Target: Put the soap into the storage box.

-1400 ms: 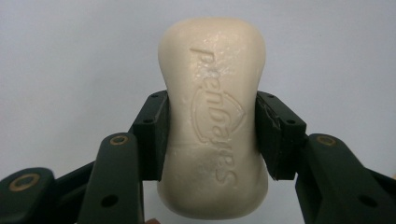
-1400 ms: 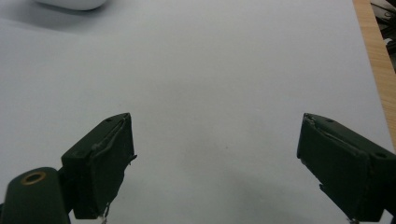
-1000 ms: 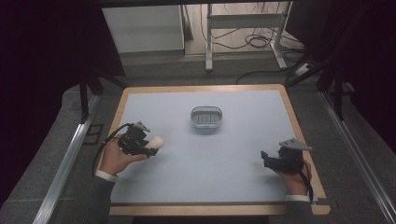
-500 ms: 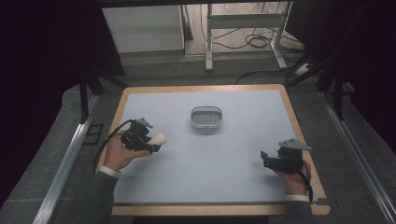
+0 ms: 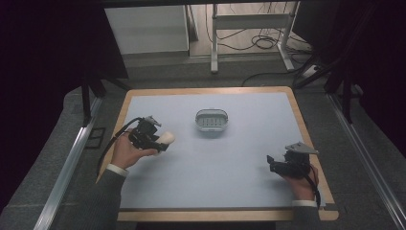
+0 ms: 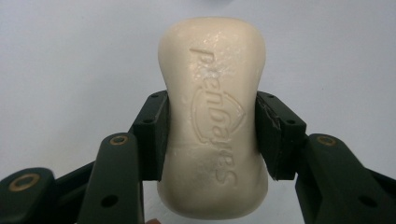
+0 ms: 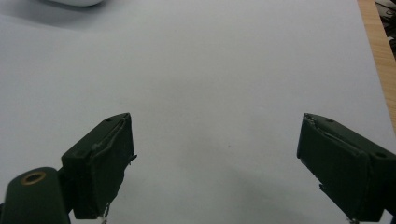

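Nudging my left gripper [image 5: 154, 139] slightly up the table since a moment ago, I am clamping the cream oval soap bar [image 6: 214, 116], its long axis pointing toward the grey plastic soap dish [image 5: 211, 120] ahead-right; my right gripper [image 7: 215, 163] is gaping empty

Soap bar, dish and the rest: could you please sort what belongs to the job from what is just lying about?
In the job:
- soap, clamped in the left gripper
- soap dish, mid-table, probably where the soap goes

Just about:
- right gripper, open, nothing in it
- cables on the floor behind the table
- white frame behind the table
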The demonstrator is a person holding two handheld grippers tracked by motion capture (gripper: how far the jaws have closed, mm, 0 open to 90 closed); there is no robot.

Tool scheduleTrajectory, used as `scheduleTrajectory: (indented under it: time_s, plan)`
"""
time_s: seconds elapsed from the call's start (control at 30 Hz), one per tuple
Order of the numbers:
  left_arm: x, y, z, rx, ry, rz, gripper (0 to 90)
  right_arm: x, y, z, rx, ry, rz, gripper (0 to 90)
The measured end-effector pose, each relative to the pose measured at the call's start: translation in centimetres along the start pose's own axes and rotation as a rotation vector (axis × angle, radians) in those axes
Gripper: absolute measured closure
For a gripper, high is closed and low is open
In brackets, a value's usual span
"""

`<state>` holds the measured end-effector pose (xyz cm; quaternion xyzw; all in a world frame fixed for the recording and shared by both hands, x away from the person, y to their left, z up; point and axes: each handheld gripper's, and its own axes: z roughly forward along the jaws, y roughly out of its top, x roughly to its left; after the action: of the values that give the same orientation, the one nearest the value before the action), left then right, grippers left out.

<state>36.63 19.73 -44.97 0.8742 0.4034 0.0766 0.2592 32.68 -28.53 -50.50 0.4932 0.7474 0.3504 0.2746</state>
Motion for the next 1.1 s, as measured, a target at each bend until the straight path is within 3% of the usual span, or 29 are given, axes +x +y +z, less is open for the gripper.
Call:
scheduleTrajectory:
  time_s: [0.83, 1.1]
  plan:
    - [0.8, 2.4, 0.6, -0.002, -0.007, 0.01, 49.5, 0.1, -0.1, 0.2, 0.008, -0.001, -0.006, 10.7]
    - [0.5, 3.6, 0.7, 0.008, -0.014, 0.034, 49.5, 0.1, -0.1, 0.3, 0.013, 0.001, -0.006, 10.7]
